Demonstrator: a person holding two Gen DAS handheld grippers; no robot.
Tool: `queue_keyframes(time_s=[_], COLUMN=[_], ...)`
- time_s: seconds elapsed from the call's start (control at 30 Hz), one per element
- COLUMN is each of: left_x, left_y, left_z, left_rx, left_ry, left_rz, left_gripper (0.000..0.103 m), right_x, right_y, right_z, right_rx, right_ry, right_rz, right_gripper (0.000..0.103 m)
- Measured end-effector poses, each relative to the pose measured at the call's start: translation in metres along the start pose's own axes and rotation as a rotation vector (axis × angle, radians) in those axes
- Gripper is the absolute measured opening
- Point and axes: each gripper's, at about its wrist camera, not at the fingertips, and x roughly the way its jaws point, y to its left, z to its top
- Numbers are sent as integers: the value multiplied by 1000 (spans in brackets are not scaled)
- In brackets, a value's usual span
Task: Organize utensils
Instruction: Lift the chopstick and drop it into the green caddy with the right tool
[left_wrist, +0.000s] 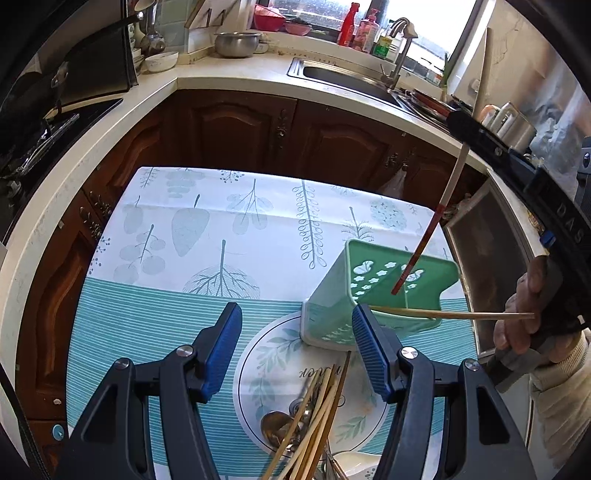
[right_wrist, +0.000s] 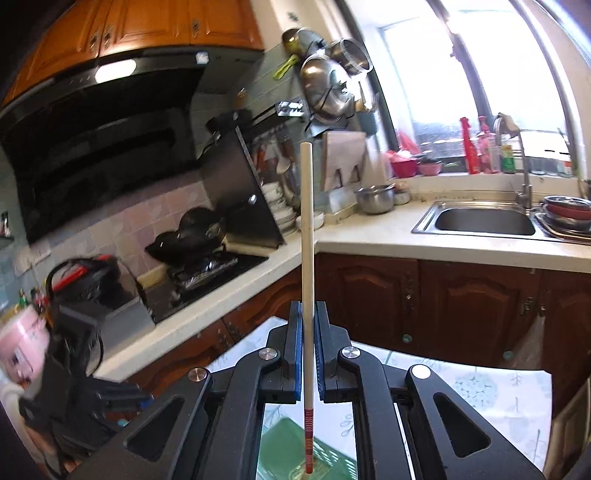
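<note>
A green perforated utensil holder (left_wrist: 373, 284) stands on the table beyond a patterned plate (left_wrist: 255, 354). The plate carries several wooden chopsticks (left_wrist: 317, 413) and a metal spoon (left_wrist: 275, 424). One wooden chopstick (left_wrist: 454, 314) sticks out of the holder to the right. My left gripper (left_wrist: 296, 308) is open above the plate, its right finger (left_wrist: 369, 343) in front of the holder's near corner. My right gripper (right_wrist: 306, 306) is shut on a white chopstick (right_wrist: 306, 240) with a red striped end (left_wrist: 413, 262), which points down into the green holder (right_wrist: 284, 443). In the left wrist view the right gripper (left_wrist: 463, 140) is at the upper right, held by a hand (left_wrist: 524, 314).
The table wears a leaf-print cloth (left_wrist: 221, 221). An L-shaped counter (left_wrist: 229, 81) with wooden cabinets surrounds it, with a sink (right_wrist: 484, 221) and tap on the right and a wok (right_wrist: 195, 232) on the stove on the left. A white bowl (left_wrist: 354, 461) sits at the near edge.
</note>
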Motion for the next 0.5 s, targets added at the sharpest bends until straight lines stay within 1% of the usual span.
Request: queue_keyframes(time_s=[0.13,0.23,0.4,0.43,0.5], left_x=[9,12,13,13,13], left_y=[4,6,8,8,8], left_z=[-4,-7,-10,-11,-11], left_rx=[-23,-33,-40,-41,-40], left_ry=[16,23,26,26,27], left_rz=[14,20,29,29,29], left_gripper=[60,60,60,60,60], right_x=[24,35,45,48,57], right_y=[-2,0,16,20,21], right_z=[-25,-47,-75,-78,-83], right_rx=[-67,-152,-281,-296,-289], right_ry=[71,123,190,211,254], right_rz=[48,96,138,144,156], right_gripper=[6,6,6,6,17])
